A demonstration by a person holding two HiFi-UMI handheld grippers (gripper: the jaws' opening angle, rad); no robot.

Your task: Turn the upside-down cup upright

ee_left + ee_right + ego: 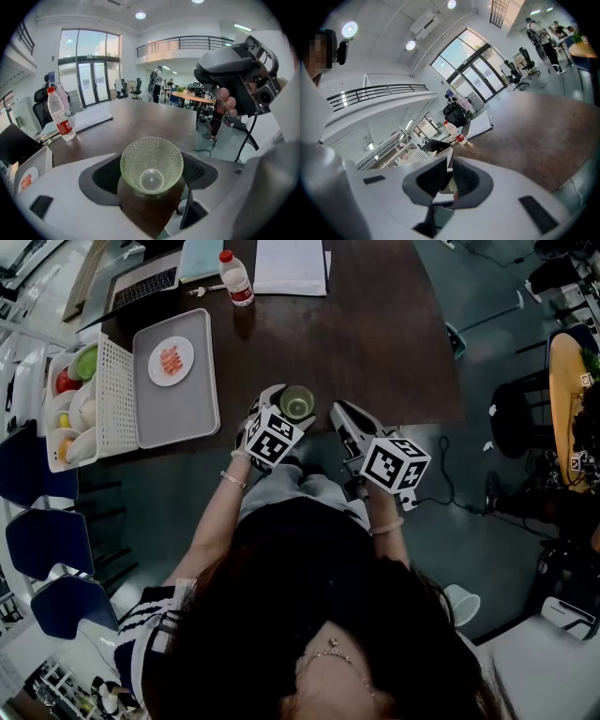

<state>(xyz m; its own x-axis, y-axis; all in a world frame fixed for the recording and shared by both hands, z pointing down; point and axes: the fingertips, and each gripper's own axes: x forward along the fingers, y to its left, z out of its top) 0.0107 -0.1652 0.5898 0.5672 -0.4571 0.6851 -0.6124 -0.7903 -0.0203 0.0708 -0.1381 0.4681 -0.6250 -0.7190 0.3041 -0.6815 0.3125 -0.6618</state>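
A clear, pale green dimpled cup (298, 403) stands upright, mouth up, on the dark brown table (394, 343) close to its near edge. My left gripper (286, 410) reaches around it. In the left gripper view the cup (151, 164) sits between the two black pads, and its rim meets both of them. My right gripper (339, 412) hovers just right of the cup, apart from it. In the right gripper view its jaws (449, 176) stand almost together with nothing gripped. The right gripper also shows at the upper right of the left gripper view.
A grey tray (192, 399) with a small plate of red food (171, 360) lies at the left, beside a white rack of dishes (75, 409). A water bottle (236, 277), a laptop (141, 287) and papers (291, 263) sit at the far edge. Blue chairs (47, 540) stand at the left.
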